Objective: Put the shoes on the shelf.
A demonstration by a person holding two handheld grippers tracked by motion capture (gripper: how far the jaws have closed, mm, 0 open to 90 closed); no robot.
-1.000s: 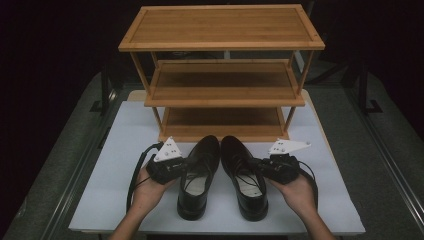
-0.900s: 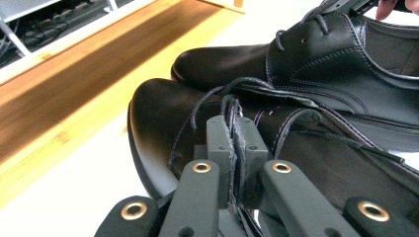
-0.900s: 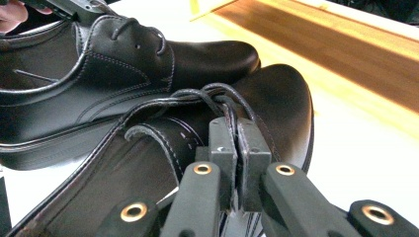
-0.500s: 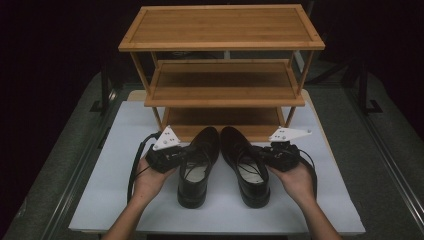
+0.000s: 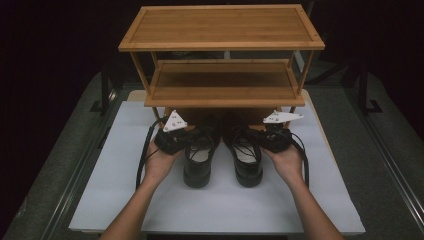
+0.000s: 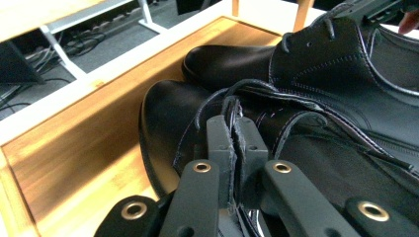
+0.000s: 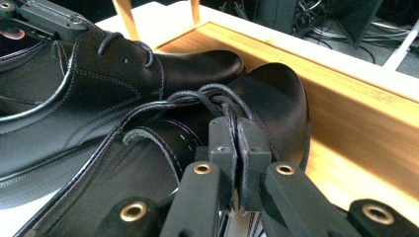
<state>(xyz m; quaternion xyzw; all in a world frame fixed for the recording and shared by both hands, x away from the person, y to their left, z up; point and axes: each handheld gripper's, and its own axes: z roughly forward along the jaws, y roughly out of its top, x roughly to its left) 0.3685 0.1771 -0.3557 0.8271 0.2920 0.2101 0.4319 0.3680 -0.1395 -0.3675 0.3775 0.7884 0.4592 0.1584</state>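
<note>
Shoes: two black lace-ups, side by side on the white table top (image 5: 125,200), toes pushed under the bottom shelf of the wooden rack (image 5: 222,30).

High view: left shoe (image 5: 199,157) held by the left gripper (image 5: 172,140) at its outer edge; right shoe (image 5: 246,155) held by the right gripper (image 5: 275,137) likewise. A hand cups each gripper from below.

Left gripper view: jaws clenched on the thin leather collar of the left shoe, w/ a lace running close by. Toe sits over the rack's bottom board (image 6: 74,148).

Right gripper view: jaws pinched on the right shoe's collar edge, laces bunched at the pads. Toe rests on the bottom board, close to its raised rim.

Risks (est.):
- Grip is on soft leather only; collar may slip out if pushed hard.
- Trapped lace may drag on release.
- Toes may jam against the rim or rack legs if the pair goes in skewed.
</note>
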